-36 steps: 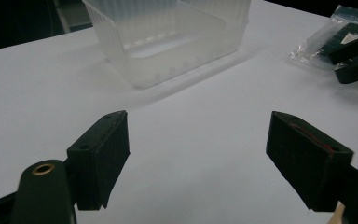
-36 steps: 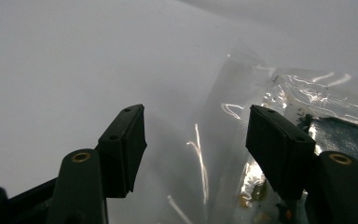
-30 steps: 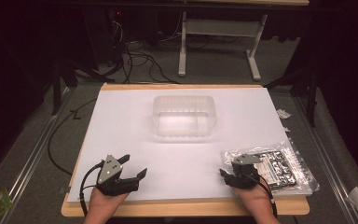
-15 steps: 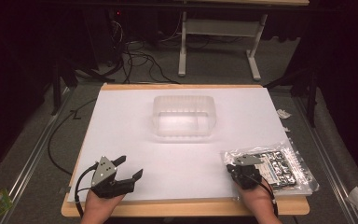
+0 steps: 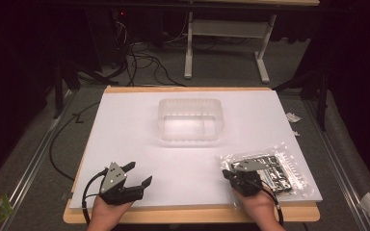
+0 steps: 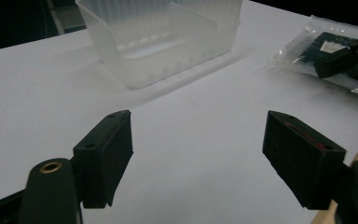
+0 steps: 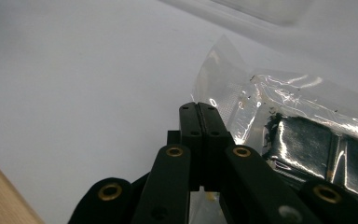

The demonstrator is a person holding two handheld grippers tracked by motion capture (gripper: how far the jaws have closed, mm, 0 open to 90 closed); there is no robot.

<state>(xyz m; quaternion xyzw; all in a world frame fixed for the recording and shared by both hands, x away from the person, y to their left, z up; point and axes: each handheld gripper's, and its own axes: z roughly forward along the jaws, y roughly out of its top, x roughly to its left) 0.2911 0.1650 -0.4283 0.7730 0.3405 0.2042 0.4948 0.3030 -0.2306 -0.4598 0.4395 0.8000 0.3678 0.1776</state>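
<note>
My right gripper (image 7: 199, 122) pinches the clear, crinkly plastic bag of dark parts (image 7: 279, 126) at its limp, slippery corner; left gripper (image 6: 198, 156) fingers open.

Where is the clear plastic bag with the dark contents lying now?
In the high view, the clear plastic bag lies at the near right corner of the white board, right of the clear plastic bin, with the right tool shut on its near left edge.

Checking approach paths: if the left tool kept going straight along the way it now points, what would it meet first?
The left tool, jaws open, points across bare white table surface. Ahead and slightly left stands the clear plastic bin; that looks like the first thing met, though it may be just off line. The bagged item lies off right.
</note>
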